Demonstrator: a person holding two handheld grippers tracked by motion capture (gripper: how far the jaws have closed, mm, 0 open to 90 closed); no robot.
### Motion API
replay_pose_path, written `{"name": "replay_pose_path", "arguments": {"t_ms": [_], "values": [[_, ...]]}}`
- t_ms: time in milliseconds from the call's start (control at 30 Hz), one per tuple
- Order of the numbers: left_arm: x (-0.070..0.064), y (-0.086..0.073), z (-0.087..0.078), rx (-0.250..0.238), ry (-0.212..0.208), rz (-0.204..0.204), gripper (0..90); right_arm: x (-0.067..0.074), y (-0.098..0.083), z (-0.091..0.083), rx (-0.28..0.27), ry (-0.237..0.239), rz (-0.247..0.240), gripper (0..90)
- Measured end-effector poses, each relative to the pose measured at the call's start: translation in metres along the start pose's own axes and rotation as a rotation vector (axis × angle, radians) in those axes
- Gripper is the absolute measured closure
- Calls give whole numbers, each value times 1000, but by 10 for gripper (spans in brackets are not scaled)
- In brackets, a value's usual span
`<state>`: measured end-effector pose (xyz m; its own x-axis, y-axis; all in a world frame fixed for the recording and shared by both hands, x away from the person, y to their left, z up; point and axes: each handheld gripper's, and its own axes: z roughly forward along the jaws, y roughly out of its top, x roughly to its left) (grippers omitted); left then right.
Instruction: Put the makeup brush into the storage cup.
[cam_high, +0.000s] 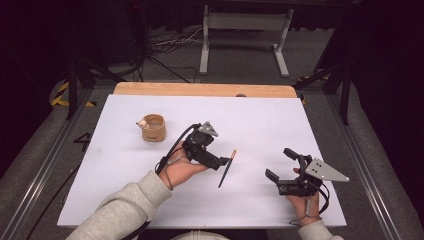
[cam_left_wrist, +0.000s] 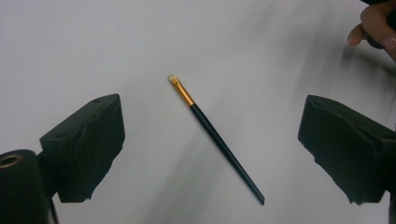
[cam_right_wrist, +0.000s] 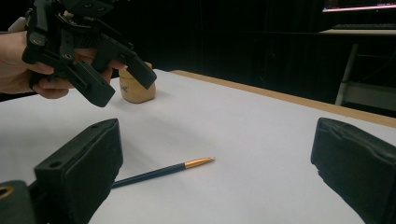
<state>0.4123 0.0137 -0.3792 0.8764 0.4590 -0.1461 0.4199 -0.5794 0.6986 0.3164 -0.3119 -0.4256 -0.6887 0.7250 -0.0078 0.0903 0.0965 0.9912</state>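
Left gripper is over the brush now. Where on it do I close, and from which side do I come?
Probably grip the brush on its black handle, near the middle, below the gold ferrule. It lies flat on the white table, so come straight down from above with the left gripper, whose open jaws stand either side of it. Turn them square across the slanted, thin shaft first.

Surface: white sheet (cam_high: 260, 120) over a wooden top, its far edge (cam_high: 200, 89) bare.
Floor: grey carpet (cam_high: 240, 60), black cables (cam_high: 165, 47) trailing.
Furniture: grey metal stand (cam_high: 245, 30) behind.
Surroundings: dark, black curtains (cam_right_wrist: 243, 37).
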Motion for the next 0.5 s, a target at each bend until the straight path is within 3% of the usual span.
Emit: {"name": "replay_pose_path", "arguments": {"t_ms": [267,500], "values": [[2,7,14,139,-1,-48,102,-1,0,0,3,-3,11,25],[3,11,21,194,0,-75,129,-1,-1,0,6,0,17,26]]}}
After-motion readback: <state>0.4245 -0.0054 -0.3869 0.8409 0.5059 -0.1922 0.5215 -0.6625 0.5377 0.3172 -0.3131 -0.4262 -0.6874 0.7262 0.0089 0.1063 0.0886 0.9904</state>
